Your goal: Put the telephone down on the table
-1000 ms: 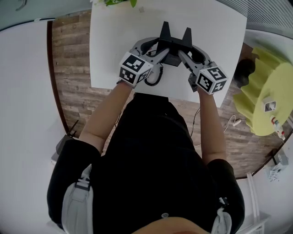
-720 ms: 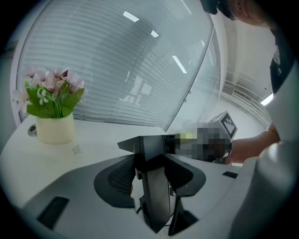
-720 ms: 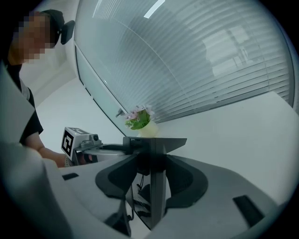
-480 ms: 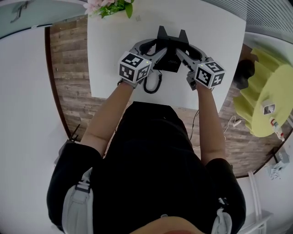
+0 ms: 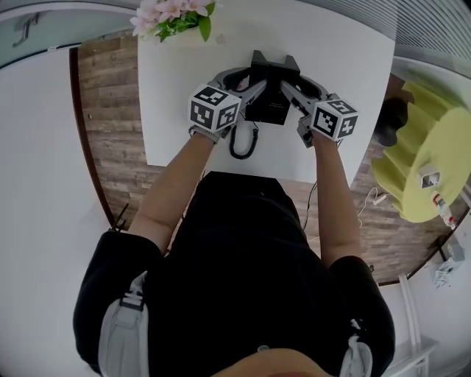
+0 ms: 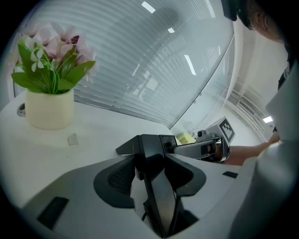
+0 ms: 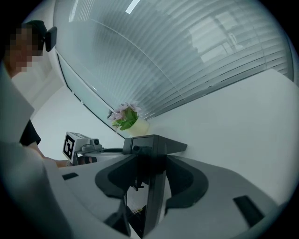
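Your left tongs (image 5: 250,79) and right tongs (image 5: 293,78) are clamping the black telephone (image 5: 268,103) over the white worktop (image 5: 331,44), cord (image 5: 243,143) trailing toward you. A flowerpot (image 5: 171,18) is sitting clear at the far-left corner; wooden floor (image 5: 110,110) is showing around.

**Office or meeting-room setting**

A white tabletop (image 5: 184,110) is seen on wood-plank flooring (image 5: 110,110). The room is enclosed by a curved glass wall (image 6: 154,60) fitted with horizontal blinds (image 7: 187,60), in which strip lights (image 6: 148,7) are reflected. A black corded telephone (image 5: 268,96) and a potted flower arrangement (image 5: 173,16) are noted. A yellow-green ribbed furniture piece (image 5: 401,169) is placed nearby, with loose cables (image 5: 370,199) on the floor.
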Available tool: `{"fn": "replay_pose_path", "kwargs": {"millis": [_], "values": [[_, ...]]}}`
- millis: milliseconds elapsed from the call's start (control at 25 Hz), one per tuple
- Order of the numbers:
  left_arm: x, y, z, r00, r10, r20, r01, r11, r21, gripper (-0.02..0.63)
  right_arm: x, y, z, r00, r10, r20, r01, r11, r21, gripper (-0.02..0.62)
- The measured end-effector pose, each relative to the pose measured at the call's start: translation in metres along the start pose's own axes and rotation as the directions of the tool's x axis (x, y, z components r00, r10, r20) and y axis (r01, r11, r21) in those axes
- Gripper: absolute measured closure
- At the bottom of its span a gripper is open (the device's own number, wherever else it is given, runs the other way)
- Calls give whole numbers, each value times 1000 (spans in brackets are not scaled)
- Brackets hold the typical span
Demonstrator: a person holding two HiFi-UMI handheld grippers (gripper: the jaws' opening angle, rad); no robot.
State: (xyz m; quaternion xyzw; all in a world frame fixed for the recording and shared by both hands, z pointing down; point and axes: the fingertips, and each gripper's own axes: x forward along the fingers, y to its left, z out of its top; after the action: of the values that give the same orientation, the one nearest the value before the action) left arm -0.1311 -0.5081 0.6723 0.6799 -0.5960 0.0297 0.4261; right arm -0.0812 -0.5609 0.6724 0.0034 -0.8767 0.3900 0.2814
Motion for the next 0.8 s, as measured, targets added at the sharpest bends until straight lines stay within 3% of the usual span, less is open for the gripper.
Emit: {"fn": "replay_pose_path", "kwargs": {"millis": [320,440,640,800], "values": [[0,2,0,999,-24,30,25,999,-36,400,1,-1,1,1000,7,14,-7,1000,22,393],[-2,3,2,999,-3,46,4,1000,-17,400,-1,1,2,1000,-4,22,4,1000,1,386],[-21,3,13,995,50,91,-51,999,6,396,-15,10,9,997,-64,39,68,991,-119,364],[-46,-13,28,985,68,160,-79,995,60,396,-39,33,29,986,-98,134,131,956,-264,364]]}}
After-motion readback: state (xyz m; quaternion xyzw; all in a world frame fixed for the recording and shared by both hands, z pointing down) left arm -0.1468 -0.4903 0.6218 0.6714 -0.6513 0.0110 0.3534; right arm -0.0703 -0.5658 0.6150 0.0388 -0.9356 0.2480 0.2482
